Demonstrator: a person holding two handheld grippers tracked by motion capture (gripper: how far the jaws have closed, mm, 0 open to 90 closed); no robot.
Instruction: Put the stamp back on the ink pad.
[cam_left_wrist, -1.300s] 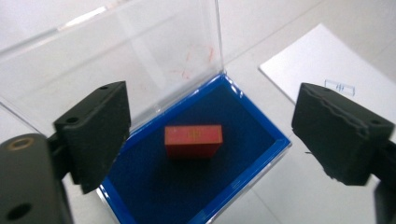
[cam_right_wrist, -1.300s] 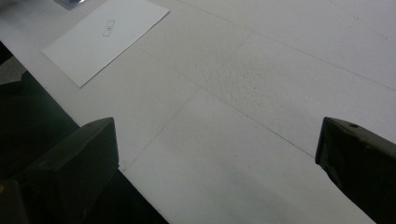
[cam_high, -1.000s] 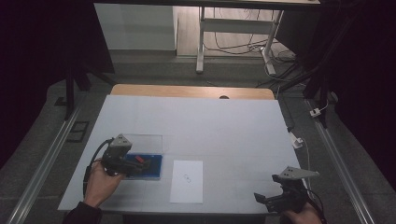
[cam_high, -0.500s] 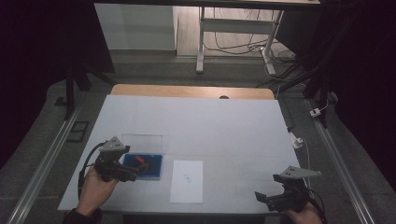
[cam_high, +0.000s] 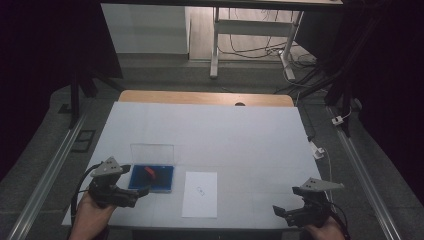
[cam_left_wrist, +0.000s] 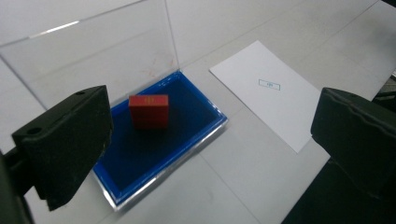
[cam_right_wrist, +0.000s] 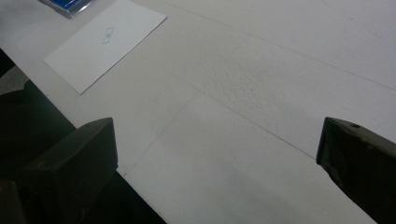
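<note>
A small red block (cam_left_wrist: 149, 111) stands inside a blue-lined case (cam_left_wrist: 161, 144) whose clear lid (cam_left_wrist: 93, 60) is raised. In the high view the case (cam_high: 165, 179) with the red block (cam_high: 149, 173) sits at the table's front left. My left gripper (cam_high: 141, 192) is open just left of the case, jaws wide apart and holding nothing. A white sheet of paper (cam_high: 200, 193) with a small printed mark (cam_left_wrist: 269, 84) lies right of the case. My right gripper (cam_high: 279, 211) is open at the front right corner, over bare table.
The white table top (cam_high: 240, 145) has a wooden strip (cam_high: 205, 97) along its far edge. Metal rails (cam_high: 47, 175) run along both sides. A white plug and cable (cam_high: 320, 151) lie off the right edge. The paper (cam_right_wrist: 105, 42) reaches close to the front edge.
My left gripper has drawn back from over the blue case toward the front left. The red block stays in the case. The right gripper has barely moved.
</note>
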